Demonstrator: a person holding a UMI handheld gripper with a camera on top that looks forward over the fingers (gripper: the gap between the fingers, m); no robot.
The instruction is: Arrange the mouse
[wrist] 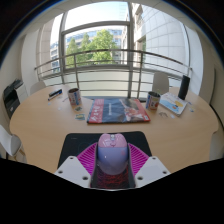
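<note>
Mouse point(111, 152), pale and domed with a pinkish tint, is seen between the two fingers of the gripper point(111, 170), over a dark mouse mat point(75, 148) at the near edge of the table point(40, 125). The magenta pads point(90, 160) are seen close against both of its flanks, so the jaws are judged to be clenched on it, though the contact itself is partly hidden by the mouse's own body.

It is judged to be light, rigid and hollow, with a smooth plastic shell that could slip if squeezed only near the curved top. The best hold is thought to be low on the two sides, at the widest part, where the walls are nearly flat; the buttons and any wheel are best left unpressed. No cable can be made out.

The table is a light wooden top, rounded at its edges. Beyond the mat a colourful book or magazine point(118, 110) is laid flat, with a cup point(74, 98) near its one side and a second cup point(153, 100) near the other. Farther back, a railing point(110, 60) and a large window point(100, 35) with green trees outside are seen.
</note>
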